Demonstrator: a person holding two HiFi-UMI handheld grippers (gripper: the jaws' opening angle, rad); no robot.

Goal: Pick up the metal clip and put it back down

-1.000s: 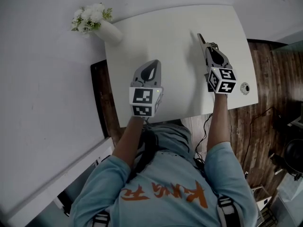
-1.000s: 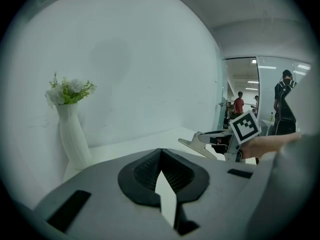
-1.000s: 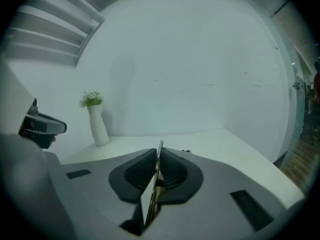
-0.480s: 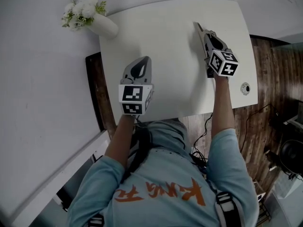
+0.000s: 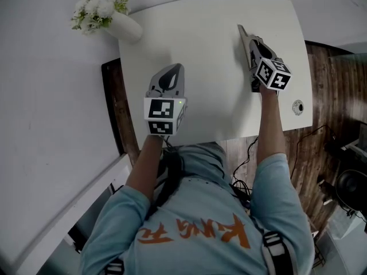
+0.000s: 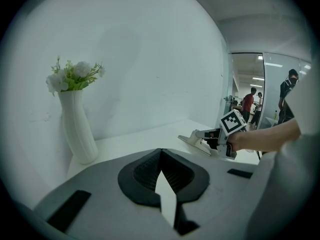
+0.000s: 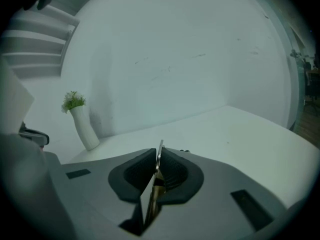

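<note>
My right gripper hovers over the right half of the white table, shut on the metal clip. The clip shows in the right gripper view as a thin upright metal plate pinched between the dark pads. In the head view it is too small to make out at the jaw tips. My left gripper rests over the table's near left part, its jaws closed together with nothing between them. The left gripper view also shows the right gripper held in a hand, low over the tabletop.
A white vase of white flowers stands at the table's far left corner, also seen as the vase and the vase. A round cable hole sits near the table's right front edge. Wooden floor lies to the right. People stand far off behind glass.
The right gripper has moved a little farther out over the table with the clip still in it. The left gripper has hardly moved. The head view has shifted slightly.
</note>
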